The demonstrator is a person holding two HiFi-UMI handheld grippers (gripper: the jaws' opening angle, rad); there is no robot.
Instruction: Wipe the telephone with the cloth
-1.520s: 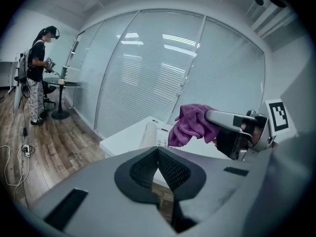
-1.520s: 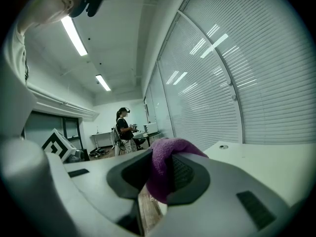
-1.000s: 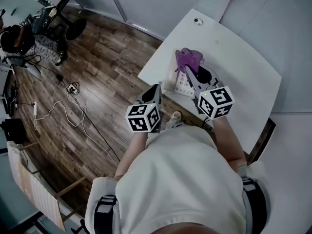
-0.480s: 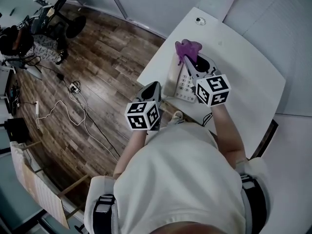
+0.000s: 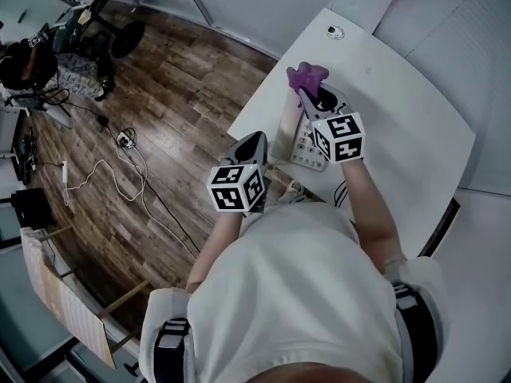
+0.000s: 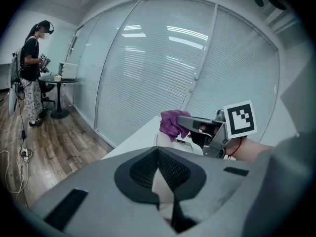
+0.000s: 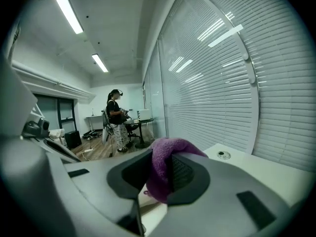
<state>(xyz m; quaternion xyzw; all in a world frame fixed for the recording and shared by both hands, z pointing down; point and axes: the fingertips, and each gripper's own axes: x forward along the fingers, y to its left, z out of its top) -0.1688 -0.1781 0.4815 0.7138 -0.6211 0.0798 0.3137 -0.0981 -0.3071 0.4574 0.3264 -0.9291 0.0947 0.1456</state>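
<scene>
- The white push-button desk telephone (image 5: 299, 144) sits on the near left edge of the white table (image 5: 399, 110), keypad up.
- A fluffy purple cloth (image 5: 307, 76) is bunched at the phone's 12 o'clock end. I can't tell if it's actually touching the phone.
- The right gripper (image 5: 306, 94) has its jaws clamped on that cloth, and a wad of it bulges out between them.
- The left gripper (image 5: 254, 144) is at about 8 o'clock from the phone, just off the table edge. Its jaws are pressed together with nothing in them.
- At 9 o'clock from the table there's dark wood plank floor (image 5: 184, 94) with loose white cables (image 5: 120, 174) on it.
- A person (image 6: 29, 73) stands by a small round table (image 6: 61, 81) at the far end of the room.
</scene>
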